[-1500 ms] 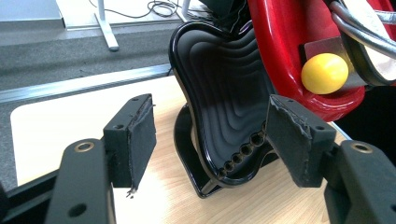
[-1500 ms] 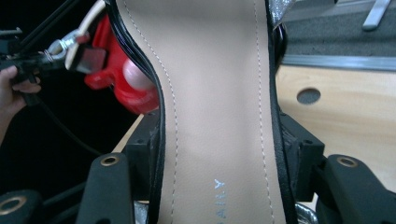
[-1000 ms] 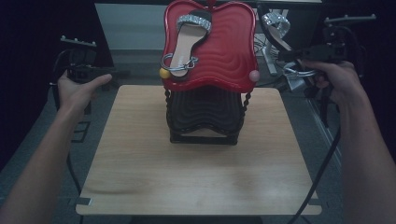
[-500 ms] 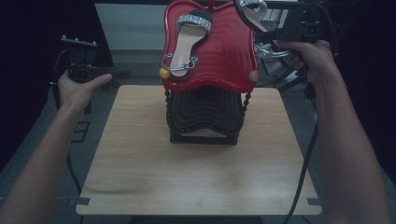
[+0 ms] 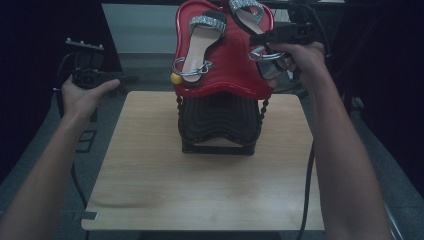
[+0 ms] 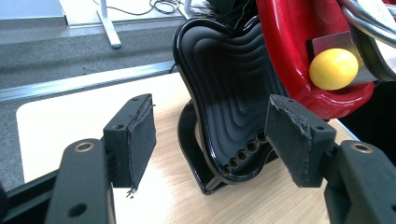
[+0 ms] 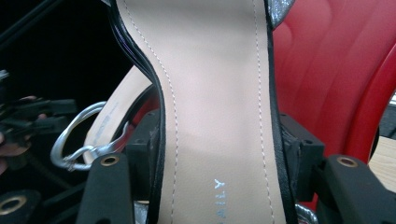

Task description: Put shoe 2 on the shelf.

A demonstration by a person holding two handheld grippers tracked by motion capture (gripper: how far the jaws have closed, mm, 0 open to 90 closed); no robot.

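Observation:
A red wavy tray [image 5: 235, 70] sits on top of a black rack [image 5: 220, 120] on the wooden table [image 5: 150, 170]. One silver-strapped sandal [image 5: 200, 42] lies on the tray's left half, beside a yellow ball [image 5: 175, 78]. My right gripper [image 5: 257, 37] is shut on a second matching sandal [image 5: 247, 12] and holds it over the tray's right half. In the right gripper view its pads squeeze the beige insole [image 7: 215, 93] from both sides. My left gripper [image 5: 122, 77] hangs open and empty off the table's left edge. Its view faces the black rack [image 6: 229, 88] and the ball [image 6: 334, 68].
The rack stands at the table's far middle, with bare wood in front of it and to both sides. Grey floor surrounds the table. A cable hangs from each hand. A white surface [image 5: 140, 25] lies behind the tray.
My right hand has carried the sandal leftward and a little up, from beside the tray to over its right half. The left hand has stayed put.

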